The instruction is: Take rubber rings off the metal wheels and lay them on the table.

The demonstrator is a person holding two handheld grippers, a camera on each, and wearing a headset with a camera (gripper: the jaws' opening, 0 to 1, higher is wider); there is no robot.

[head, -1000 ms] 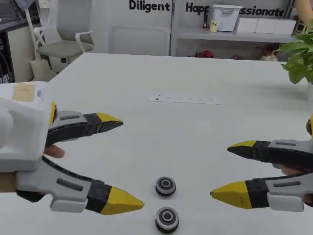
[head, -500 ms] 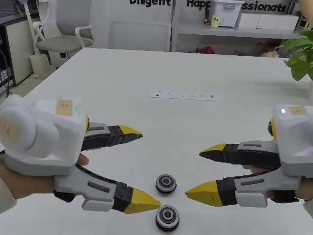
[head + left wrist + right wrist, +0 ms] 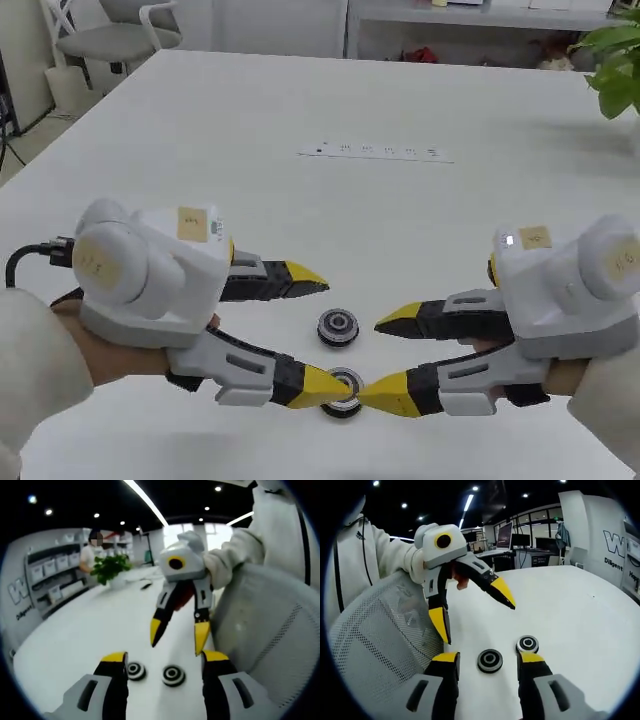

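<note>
Since a second ago both have closed in: left gripper (image 3: 333, 335) and right gripper (image 3: 370, 359), jaws spread and empty, almost touch lower tips over the near metal wheel (image 3: 342, 403), its rubber ring (image 3: 342, 413) seemingly still on, so next one should pin it while the other peels.

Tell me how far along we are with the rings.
Done: nothing yet, no loose ring lies on the table. In hand: the left gripper and right gripper, both open, flank the nearer wheel. Remaining: the dark outer rings on it and the farther wheel.
</note>
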